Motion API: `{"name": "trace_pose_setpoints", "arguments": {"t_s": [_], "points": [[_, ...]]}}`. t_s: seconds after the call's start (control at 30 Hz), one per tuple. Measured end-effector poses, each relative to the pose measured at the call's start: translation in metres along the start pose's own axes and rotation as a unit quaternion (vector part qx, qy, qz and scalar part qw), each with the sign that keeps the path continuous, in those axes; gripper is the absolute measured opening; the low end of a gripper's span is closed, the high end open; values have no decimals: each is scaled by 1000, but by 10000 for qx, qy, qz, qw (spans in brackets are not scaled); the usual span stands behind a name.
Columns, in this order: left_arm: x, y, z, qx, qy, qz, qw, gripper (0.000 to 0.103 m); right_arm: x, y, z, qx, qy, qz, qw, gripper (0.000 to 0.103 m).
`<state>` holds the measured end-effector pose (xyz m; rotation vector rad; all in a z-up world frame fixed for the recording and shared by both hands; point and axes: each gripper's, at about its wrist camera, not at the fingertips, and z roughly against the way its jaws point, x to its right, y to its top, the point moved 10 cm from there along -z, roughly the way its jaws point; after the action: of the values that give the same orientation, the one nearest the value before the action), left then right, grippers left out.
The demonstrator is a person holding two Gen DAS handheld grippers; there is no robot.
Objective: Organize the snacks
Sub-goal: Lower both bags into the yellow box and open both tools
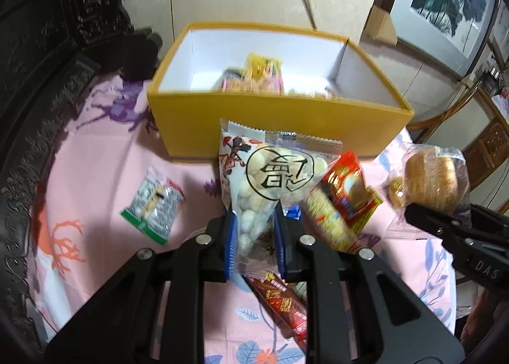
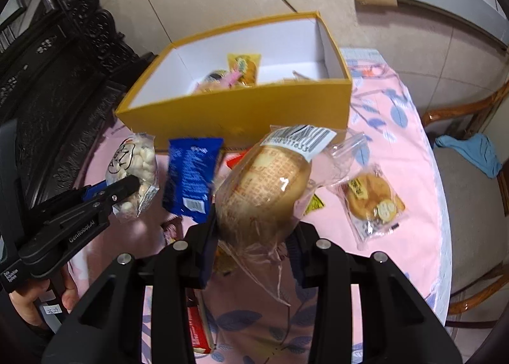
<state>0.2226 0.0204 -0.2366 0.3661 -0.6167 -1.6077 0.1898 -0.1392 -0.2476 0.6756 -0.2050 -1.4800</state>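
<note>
Snacks: we've got two off the table. Left gripper (image 1: 254, 233) is clamped on the lower end of a clear bag of white round candies (image 1: 264, 179), bag sticking up ahead of the fingers, black circular logo on the front. Right gripper (image 2: 254, 233) is clamped on a wrapped bread roll (image 2: 264, 192), golden-brown, barcode label at its far end. Yellow box (image 1: 276, 122) sits just beyond both, white inside, a few packets on its floor. More packets lie loose on the pink floral tablecloth (image 1: 95, 173).
</note>
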Motion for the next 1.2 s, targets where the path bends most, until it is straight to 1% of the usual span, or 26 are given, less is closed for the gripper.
{"name": "trace_pose_setpoints", "arguments": {"t_s": [0.17, 0.3, 0.5, 0.53, 0.57, 0.6, 0.63, 0.67, 0.7, 0.73, 0.8, 0.93, 1.2], "points": [[2, 33, 21, 247, -29, 36, 9997, 19, -10, 27, 14, 196, 83, 142, 9997, 39], [4, 75, 26, 398, -42, 127, 9991, 20, -19, 59, 15, 299, 120, 312, 9990, 39], [11, 137, 6, 339, 48, 44, 9994, 21, -26, 121, 8, 487, 55, 451, 9978, 39], [11, 145, 2, 325, 77, 47, 9994, 24, -27, 131, 6, 495, 33, 487, 9976, 39], [11, 152, -1, 269, 101, 53, 9996, 33, -28, 142, 1, 442, -22, 549, 9975, 40], [11, 160, -3, 254, 123, 113, 9995, 45, -28, 150, -2, 431, -95, 577, 9974, 43], [10, 167, -2, 307, 138, 172, 9993, 72, -27, 158, -4, 442, -239, 609, 9969, 46], [9, 175, 2, 449, 218, 235, 9985, 82, -24, 167, -8, 456, -544, 687, 9951, 60], [10, 182, 6, 562, 216, 251, 9979, 83, -20, 172, -9, 488, -787, 693, 9933, 74], [11, 185, 8, 586, 196, 246, 9978, 84, -18, 175, -9, 528, -918, 674, 9921, 75], [14, 189, 9, 614, 187, 189, 9978, 86, -16, 179, -11, 556, -903, 584, 9926, 75], [15, 190, 11, 638, 138, 207, 9977, 86, -18, 181, -13, 548, -895, 644, 9924, 75], [5, 178, 9, 584, 167, 306, 9977, 86, -11, 170, -13, 494, -894, 607, 9929, 75]]}}
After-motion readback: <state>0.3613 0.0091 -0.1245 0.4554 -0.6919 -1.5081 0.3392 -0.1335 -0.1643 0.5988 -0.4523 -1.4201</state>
